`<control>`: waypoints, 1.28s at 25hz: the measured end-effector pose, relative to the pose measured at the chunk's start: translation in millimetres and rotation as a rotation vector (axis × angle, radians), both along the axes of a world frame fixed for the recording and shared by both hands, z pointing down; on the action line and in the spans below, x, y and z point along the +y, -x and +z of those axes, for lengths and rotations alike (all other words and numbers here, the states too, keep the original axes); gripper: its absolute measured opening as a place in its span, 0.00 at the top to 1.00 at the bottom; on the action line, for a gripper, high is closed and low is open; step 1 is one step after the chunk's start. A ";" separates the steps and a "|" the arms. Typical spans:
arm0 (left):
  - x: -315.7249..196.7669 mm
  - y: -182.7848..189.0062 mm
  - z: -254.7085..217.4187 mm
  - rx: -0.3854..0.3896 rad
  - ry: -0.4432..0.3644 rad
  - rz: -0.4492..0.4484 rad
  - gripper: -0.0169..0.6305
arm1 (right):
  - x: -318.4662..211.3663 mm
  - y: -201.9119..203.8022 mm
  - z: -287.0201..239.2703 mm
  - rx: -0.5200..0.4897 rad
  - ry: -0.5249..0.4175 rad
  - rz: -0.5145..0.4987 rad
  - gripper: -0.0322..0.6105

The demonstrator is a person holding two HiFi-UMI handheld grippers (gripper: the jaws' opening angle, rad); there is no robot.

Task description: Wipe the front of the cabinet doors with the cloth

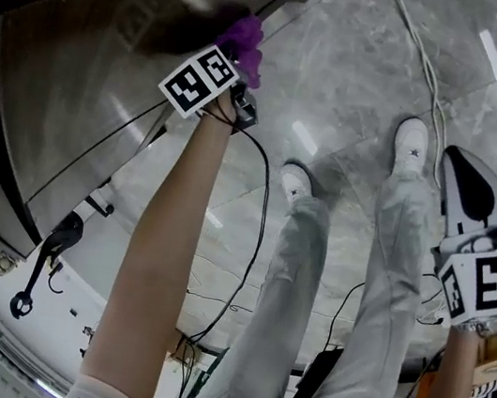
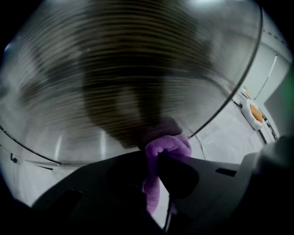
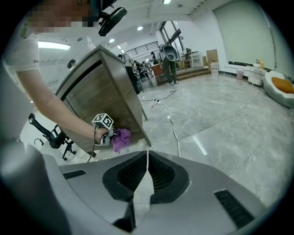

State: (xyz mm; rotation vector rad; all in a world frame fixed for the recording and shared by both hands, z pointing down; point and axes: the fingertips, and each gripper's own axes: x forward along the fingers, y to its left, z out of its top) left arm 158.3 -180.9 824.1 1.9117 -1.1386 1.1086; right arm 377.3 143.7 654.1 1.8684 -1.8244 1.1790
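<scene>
My left gripper (image 1: 237, 72) is shut on a purple cloth (image 1: 246, 39) and holds it against the low part of the wooden cabinet door (image 1: 87, 89). In the left gripper view the cloth (image 2: 167, 146) bulges out between the dark jaws and touches the wood-grain door (image 2: 119, 69). The right gripper view shows the same cloth (image 3: 121, 138) near the bottom corner of the cabinet (image 3: 103, 98). My right gripper (image 1: 469, 189) hangs away from the cabinet over the floor, its jaws closed together with nothing between them (image 3: 147, 153).
The floor is grey marble tile (image 1: 365, 80) with a white cable (image 1: 425, 62) running across it. The person's legs and white shoes (image 1: 299, 181) stand beside the cabinet. A black office chair (image 3: 50, 133) stands behind the cabinet. A black cable (image 1: 260, 214) trails from the left gripper.
</scene>
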 end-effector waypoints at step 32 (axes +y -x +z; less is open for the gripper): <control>53.7 215.6 -206.1 0.208 -0.176 0.080 0.88 | -121.8 232.9 -151.0 -0.011 -0.129 -0.102 0.90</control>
